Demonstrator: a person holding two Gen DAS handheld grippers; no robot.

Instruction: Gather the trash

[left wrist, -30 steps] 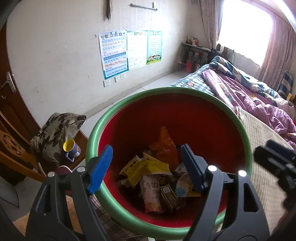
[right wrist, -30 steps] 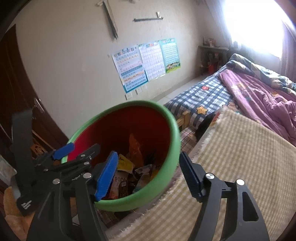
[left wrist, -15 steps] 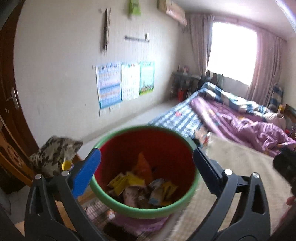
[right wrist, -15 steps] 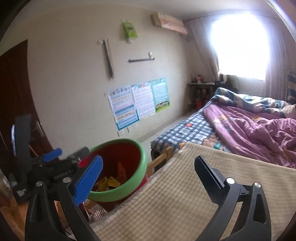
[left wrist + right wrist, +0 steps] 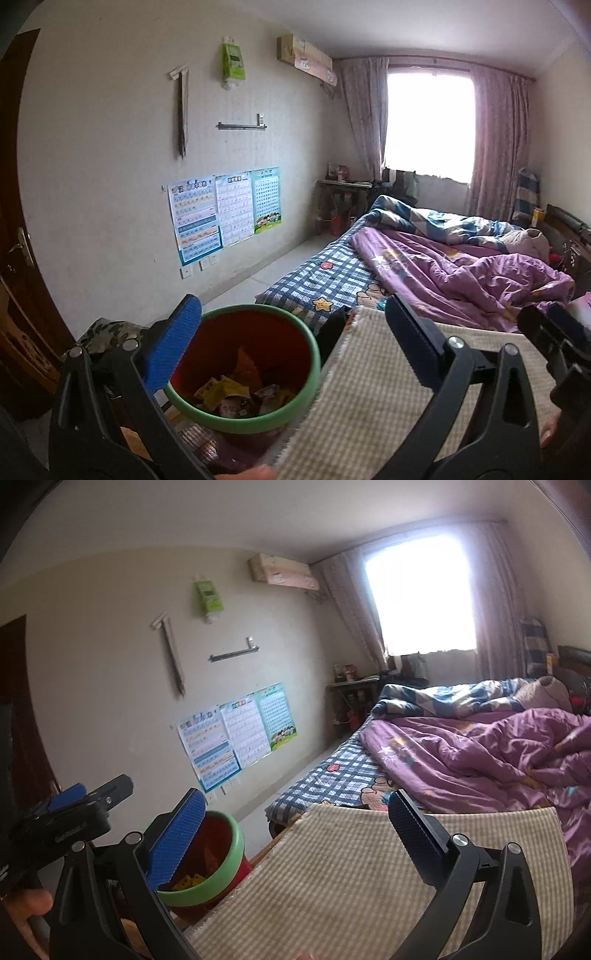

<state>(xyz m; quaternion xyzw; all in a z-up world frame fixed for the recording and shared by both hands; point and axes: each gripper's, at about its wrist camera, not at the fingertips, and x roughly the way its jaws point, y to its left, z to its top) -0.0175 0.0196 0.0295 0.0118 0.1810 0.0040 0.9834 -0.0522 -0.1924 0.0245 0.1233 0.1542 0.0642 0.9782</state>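
A: How much of the red plastic bin with the green rim [image 5: 258, 424] can you see from the left wrist?

B: Only part. The left gripper's blue-padded finger [image 5: 173, 347] covers its near-left rim, and the beige checked woven mat [image 5: 369, 406] hides its right side. The crumpled wrappers [image 5: 236, 397] inside are too small to read.

A: And from the right wrist?

B: Less: that gripper's blue pad [image 5: 177, 842] blocks most of the bin's opening. The left gripper [image 5: 74, 812] is cut off at the picture's edge. The wall posters [image 5: 236, 734] are blurred, perhaps learning charts.
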